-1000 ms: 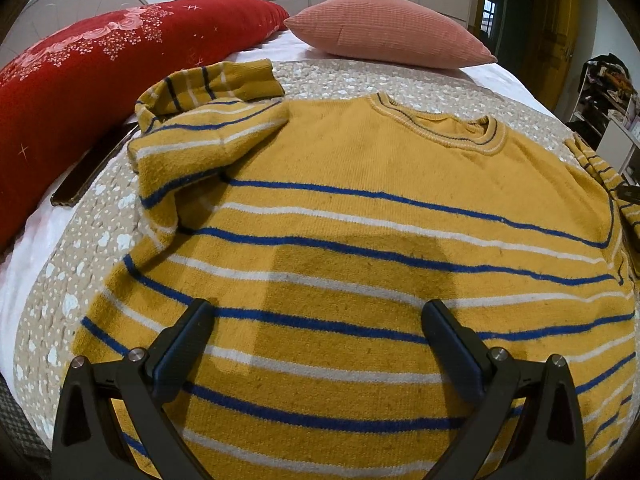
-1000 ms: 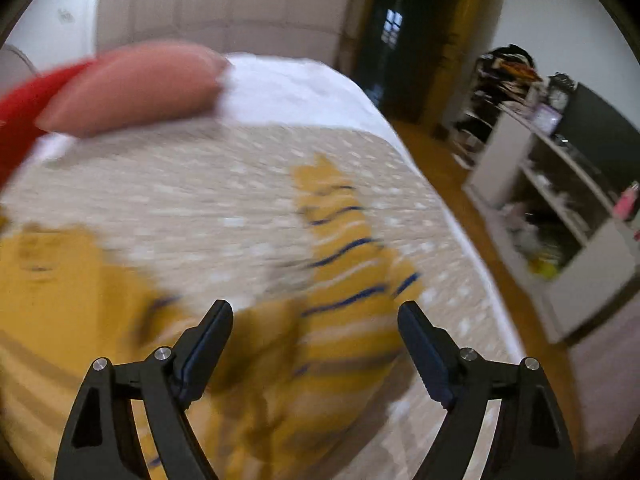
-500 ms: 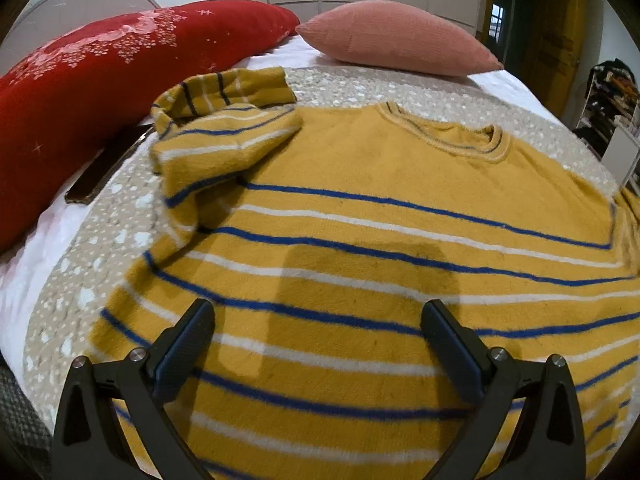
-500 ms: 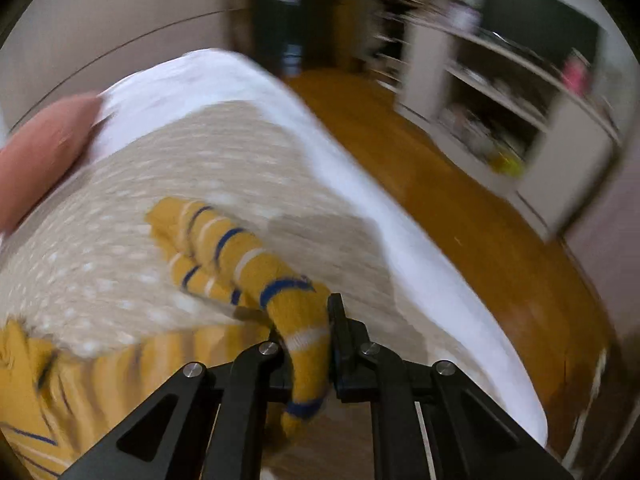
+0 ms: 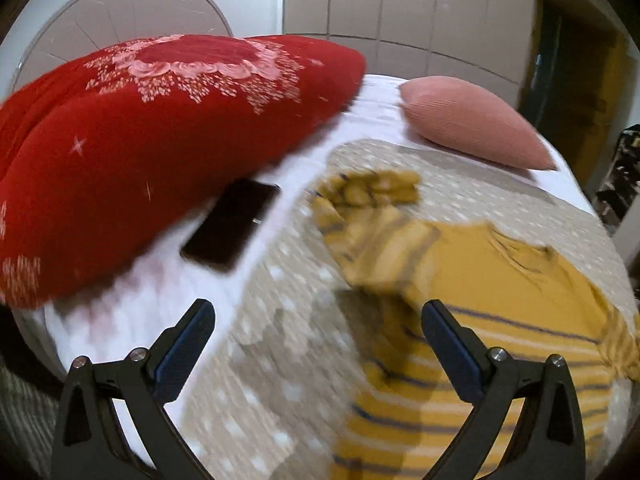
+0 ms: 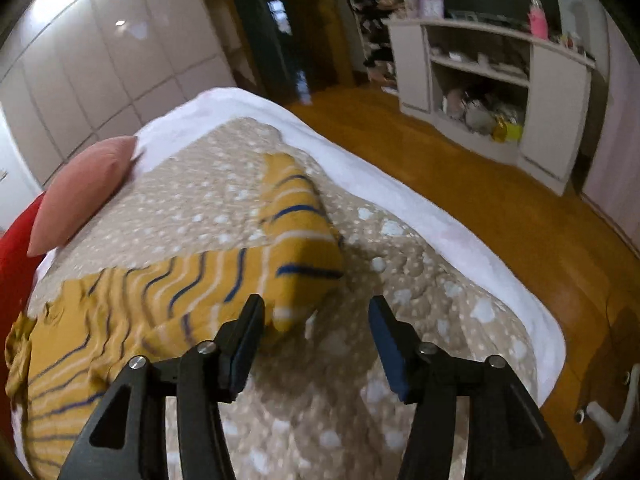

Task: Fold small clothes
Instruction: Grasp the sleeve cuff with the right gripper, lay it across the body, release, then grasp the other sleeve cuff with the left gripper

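A yellow sweater with blue and white stripes (image 5: 500,320) lies flat on the dotted beige bedspread (image 5: 280,360). Its left sleeve (image 5: 372,208) lies bunched toward the top left. My left gripper (image 5: 318,340) is open and empty, above the bedspread beside the sweater's left edge. In the right wrist view the sweater's right sleeve (image 6: 296,232) lies folded over on the bed, its cuff just ahead of the left finger. My right gripper (image 6: 316,340) is open and empty just behind that sleeve.
A big red pillow (image 5: 152,140) and a pink pillow (image 5: 472,124) lie at the head of the bed. A black phone (image 5: 232,224) lies beside the red pillow. On the right are the bed edge (image 6: 460,240), wooden floor and a white shelf unit (image 6: 500,92).
My right gripper closed on the right sleeve, then opened and let it go folded on the bed. My left gripper swung left, from over the sweater's body to its left edge.
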`<state>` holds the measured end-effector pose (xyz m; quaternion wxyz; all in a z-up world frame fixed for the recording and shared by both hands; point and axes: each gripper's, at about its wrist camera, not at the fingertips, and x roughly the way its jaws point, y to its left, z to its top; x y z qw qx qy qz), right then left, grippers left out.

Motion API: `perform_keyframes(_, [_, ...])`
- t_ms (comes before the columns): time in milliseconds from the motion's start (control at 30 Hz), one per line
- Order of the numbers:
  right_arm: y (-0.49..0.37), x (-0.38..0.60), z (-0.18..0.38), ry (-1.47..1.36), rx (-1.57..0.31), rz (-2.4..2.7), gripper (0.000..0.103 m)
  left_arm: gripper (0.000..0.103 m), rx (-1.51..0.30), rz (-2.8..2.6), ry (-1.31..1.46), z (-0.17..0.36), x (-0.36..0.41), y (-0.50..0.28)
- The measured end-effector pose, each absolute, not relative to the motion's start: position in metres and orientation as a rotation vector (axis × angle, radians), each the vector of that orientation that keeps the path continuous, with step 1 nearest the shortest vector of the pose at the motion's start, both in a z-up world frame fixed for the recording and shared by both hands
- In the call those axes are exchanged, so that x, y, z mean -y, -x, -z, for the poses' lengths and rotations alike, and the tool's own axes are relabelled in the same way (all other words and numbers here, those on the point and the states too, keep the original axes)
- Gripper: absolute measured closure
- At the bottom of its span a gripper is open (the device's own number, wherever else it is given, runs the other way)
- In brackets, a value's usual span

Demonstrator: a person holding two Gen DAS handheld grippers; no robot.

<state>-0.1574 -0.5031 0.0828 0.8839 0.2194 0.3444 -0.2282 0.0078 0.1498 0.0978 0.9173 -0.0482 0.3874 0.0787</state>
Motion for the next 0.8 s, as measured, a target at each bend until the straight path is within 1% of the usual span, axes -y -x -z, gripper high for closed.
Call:
perform_keyframes(233, [0.166, 0.467, -0.088, -0.397, -0.708, 0.407, 0.042, 0.000, -0.824, -0.166, -0.153, -0.081, -0.134, -0.109])
perform_keyframes(367, [0.164, 0.453, -0.085, -0.346, -0.730, 0.397, 0.042, 0.000, -0.862, -0.176, -0.194, -0.066, -0.135, -0.165])
perform_keyframes(467, [0.156, 0.442, -0.079, -0.299, -0.754, 0.394, 0.042, 0.000, -0.896, -0.197, -0.274, -0.046, -0.137, -0.197])
perform_keyframes(500, [0.152, 0.438, -0.075, -0.289, -0.764, 0.393, 0.042, 0.002, -0.913, -0.198, -0.299, -0.039, -0.137, -0.205])
perform_keyframes(533, [0.148, 0.436, -0.072, -0.285, -0.774, 0.392, 0.042, 0.009, -0.942, -0.188, -0.313, -0.031, -0.138, -0.214])
perform_keyframes(567, [0.143, 0.433, -0.069, -0.281, -0.785, 0.388, 0.042, 0.041, -0.969, -0.172, -0.304, -0.027, -0.139, -0.217])
perform_keyframes(600, [0.138, 0.430, -0.066, -0.277, -0.794, 0.381, 0.042, 0.083, -1.011, -0.151, -0.268, -0.024, -0.142, -0.221])
perform_keyframes(633, [0.134, 0.429, -0.064, -0.273, -0.800, 0.375, 0.042, 0.097, -1.043, -0.139, -0.213, -0.023, -0.147, -0.222])
perform_keyframes(667, [0.131, 0.427, -0.062, -0.266, -0.805, 0.367, 0.042, 0.096, -1.042, -0.152, -0.164, -0.027, -0.153, -0.219])
perform_keyframes(800, [0.124, 0.412, -0.061, -0.240, -0.806, 0.329, 0.042, 0.097, -0.926, -0.192, -0.045, -0.072, -0.175, -0.183])
